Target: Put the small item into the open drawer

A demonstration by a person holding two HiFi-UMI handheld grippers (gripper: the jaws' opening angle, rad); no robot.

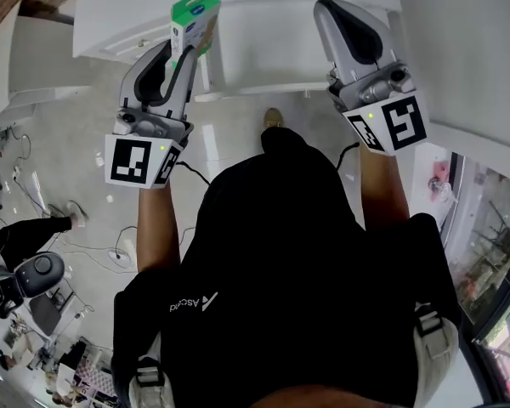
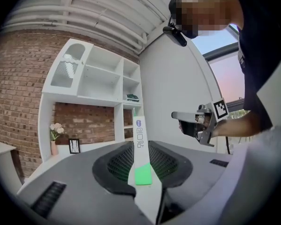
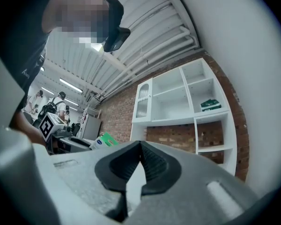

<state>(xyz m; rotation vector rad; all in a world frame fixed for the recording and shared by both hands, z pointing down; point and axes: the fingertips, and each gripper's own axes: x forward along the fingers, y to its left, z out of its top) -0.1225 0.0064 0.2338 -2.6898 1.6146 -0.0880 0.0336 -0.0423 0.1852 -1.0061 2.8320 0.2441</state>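
The left hand-held gripper (image 1: 180, 58) pinches a thin, flat card packet (image 1: 194, 17) — green and white — between ribbed black pads (image 2: 118, 161). The right hand-held gripper (image 3: 139, 148) is pressed together, empty.

My black shirt (image 1: 280, 296) hides floor (image 1: 76, 168), bottom middle. White cabinet (image 1: 238, 32) cut off, top edge. Print on green-white pack (image 2: 139, 139) too small to read.

Both bare forearms reach toward the top of the head view. The left gripper (image 1: 180, 58), upper left of center, has its 2 jaws clamped on a thin box (image 1: 194, 19). The right gripper (image 1: 327, 8), upper right, has its jaws together, empty.
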